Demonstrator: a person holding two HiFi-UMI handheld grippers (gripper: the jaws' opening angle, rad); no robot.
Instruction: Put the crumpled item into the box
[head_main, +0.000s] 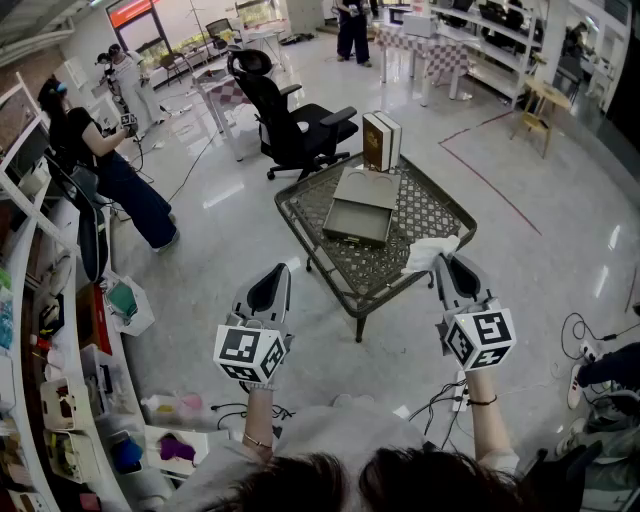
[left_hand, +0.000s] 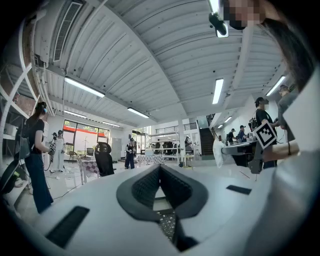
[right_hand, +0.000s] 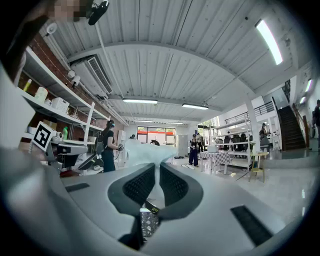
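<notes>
Your right gripper (head_main: 447, 262) is pinched narrow on the one crumpled white item (head_main: 430, 252), over the near right edge of the mesh table (head_main: 432, 215). One grey box (head_main: 360, 208) lies open mid-table, with two upright books (head_main: 381, 141) at the table's far edge behind it. One black office chair (head_main: 290, 120) stands beyond the table. Your left gripper (head_main: 280, 272), jaws together and empty, hangs off the table's near left.

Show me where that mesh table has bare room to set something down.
Bare mesh lies between the open box and the table's right rim, and along the near-left edge. The far corner is crowded: upright books behind the box. The right gripper holds crumpled paper over the near-right edge.
</notes>
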